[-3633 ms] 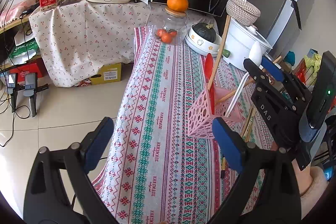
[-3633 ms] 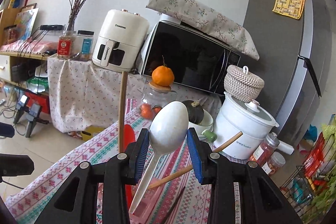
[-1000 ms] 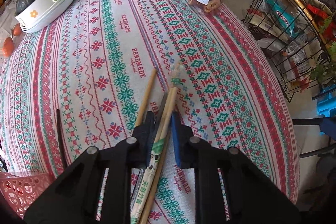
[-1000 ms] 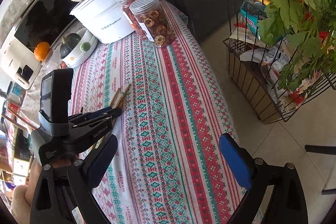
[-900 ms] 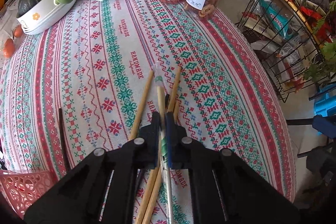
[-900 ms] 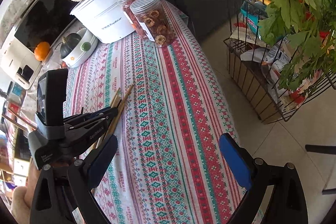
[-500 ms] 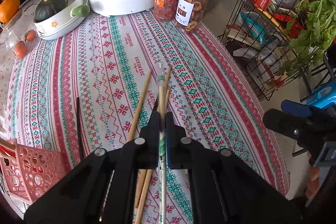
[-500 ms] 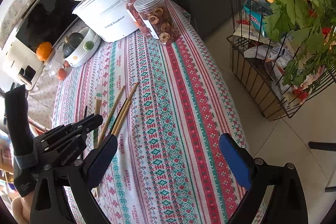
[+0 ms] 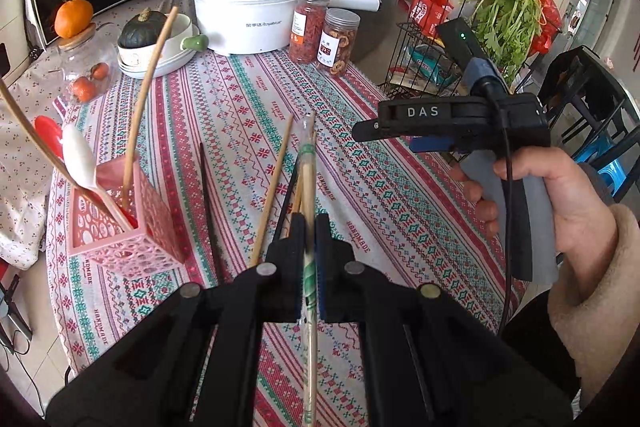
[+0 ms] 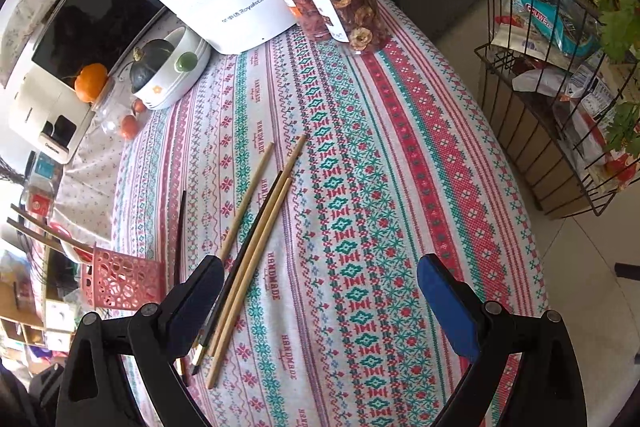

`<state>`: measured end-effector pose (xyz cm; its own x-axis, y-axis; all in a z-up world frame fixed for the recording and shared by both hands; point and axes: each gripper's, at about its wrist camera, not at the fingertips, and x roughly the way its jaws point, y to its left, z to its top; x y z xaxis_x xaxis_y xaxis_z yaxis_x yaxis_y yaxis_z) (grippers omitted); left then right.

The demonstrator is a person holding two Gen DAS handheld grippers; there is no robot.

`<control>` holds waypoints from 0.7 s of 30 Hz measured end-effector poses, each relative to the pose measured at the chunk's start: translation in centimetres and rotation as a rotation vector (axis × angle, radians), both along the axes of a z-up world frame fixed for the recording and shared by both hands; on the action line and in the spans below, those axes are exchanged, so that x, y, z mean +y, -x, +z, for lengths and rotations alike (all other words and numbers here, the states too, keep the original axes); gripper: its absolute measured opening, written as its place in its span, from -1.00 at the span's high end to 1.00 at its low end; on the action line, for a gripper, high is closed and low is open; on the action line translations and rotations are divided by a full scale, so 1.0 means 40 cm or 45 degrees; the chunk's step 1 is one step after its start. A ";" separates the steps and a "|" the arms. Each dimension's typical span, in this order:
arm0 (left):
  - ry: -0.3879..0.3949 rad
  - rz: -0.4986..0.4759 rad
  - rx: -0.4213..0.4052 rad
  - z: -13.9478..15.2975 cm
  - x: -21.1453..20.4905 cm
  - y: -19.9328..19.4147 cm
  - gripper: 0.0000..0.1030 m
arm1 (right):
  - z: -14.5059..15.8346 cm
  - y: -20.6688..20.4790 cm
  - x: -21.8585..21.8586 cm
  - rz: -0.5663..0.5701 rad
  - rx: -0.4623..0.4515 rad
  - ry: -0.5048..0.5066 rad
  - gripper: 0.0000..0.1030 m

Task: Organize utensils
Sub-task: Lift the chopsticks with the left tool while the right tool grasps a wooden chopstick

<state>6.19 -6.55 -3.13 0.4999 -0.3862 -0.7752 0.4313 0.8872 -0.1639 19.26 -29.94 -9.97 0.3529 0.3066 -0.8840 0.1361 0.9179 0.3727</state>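
My left gripper [image 9: 308, 227] is shut on a pair of wrapped chopsticks [image 9: 307, 163] in a clear sleeve with green print, lifted above the patterned tablecloth [image 9: 400, 195]. Several loose wooden and black chopsticks [image 10: 256, 227] lie on the cloth below; they also show in the left wrist view [image 9: 276, 179]. A pink perforated utensil basket [image 9: 120, 227] at the left holds a white spoon [image 9: 82, 163], a red utensil and wooden sticks; it also shows in the right wrist view [image 10: 120, 283]. My right gripper [image 10: 320, 287] is open and empty over the loose chopsticks, and shows in the left wrist view [image 9: 362, 131].
A white cooker pot [image 9: 252, 7], two snack jars [image 9: 332, 43], a bowl with a squash [image 9: 160, 43] and a glass jar with an orange [image 9: 80, 39] stand at the table's far end. A wire rack [image 10: 560, 67] with packets and greens stands off the right edge.
My left gripper closed on the wrapped chopsticks and lifted them off the cloth, swinging up and back. My right gripper moved closer over the loose chopsticks, still open.
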 end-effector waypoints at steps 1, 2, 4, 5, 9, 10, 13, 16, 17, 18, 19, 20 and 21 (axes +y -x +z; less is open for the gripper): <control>0.011 0.015 -0.014 0.002 0.021 0.010 0.88 | -0.002 -0.002 0.017 0.013 -0.006 0.000 -0.91; 0.022 0.036 -0.034 0.003 0.041 0.020 0.88 | -0.005 -0.004 0.035 0.028 -0.011 0.001 -0.90; 0.053 0.081 -0.060 0.006 0.084 0.032 0.88 | -0.008 -0.008 0.074 0.070 -0.030 -0.001 -0.87; 0.076 0.102 -0.060 0.008 0.103 0.034 0.88 | -0.010 -0.011 0.093 0.098 -0.040 -0.001 -0.84; 0.160 0.142 -0.090 0.028 0.170 0.043 0.88 | -0.021 -0.042 0.161 0.175 -0.067 -0.036 -0.46; 0.174 0.150 -0.101 0.031 0.184 0.047 0.88 | -0.025 -0.055 0.173 0.174 -0.070 -0.052 -0.39; 0.223 0.169 -0.108 0.034 0.230 0.062 0.88 | -0.040 -0.096 0.197 0.158 -0.087 -0.078 -0.19; 0.248 0.187 -0.104 0.030 0.272 0.069 0.88 | -0.064 -0.138 0.213 0.149 -0.097 -0.007 0.04; 0.256 0.193 -0.098 0.029 0.283 0.068 0.88 | -0.075 -0.152 0.218 0.146 -0.092 0.025 0.09; 0.264 0.197 -0.091 0.027 0.291 0.067 0.88 | -0.088 -0.163 0.221 0.141 -0.084 0.053 0.20; 0.271 0.201 -0.085 0.026 0.298 0.066 0.89 | -0.100 -0.172 0.223 0.138 -0.076 0.075 0.30; 0.274 0.201 -0.080 0.025 0.302 0.068 0.89 | -0.111 -0.181 0.220 0.138 -0.067 0.094 0.33; 0.275 0.198 -0.076 0.024 0.306 0.068 0.89 | -0.122 -0.189 0.223 0.136 -0.058 0.122 0.37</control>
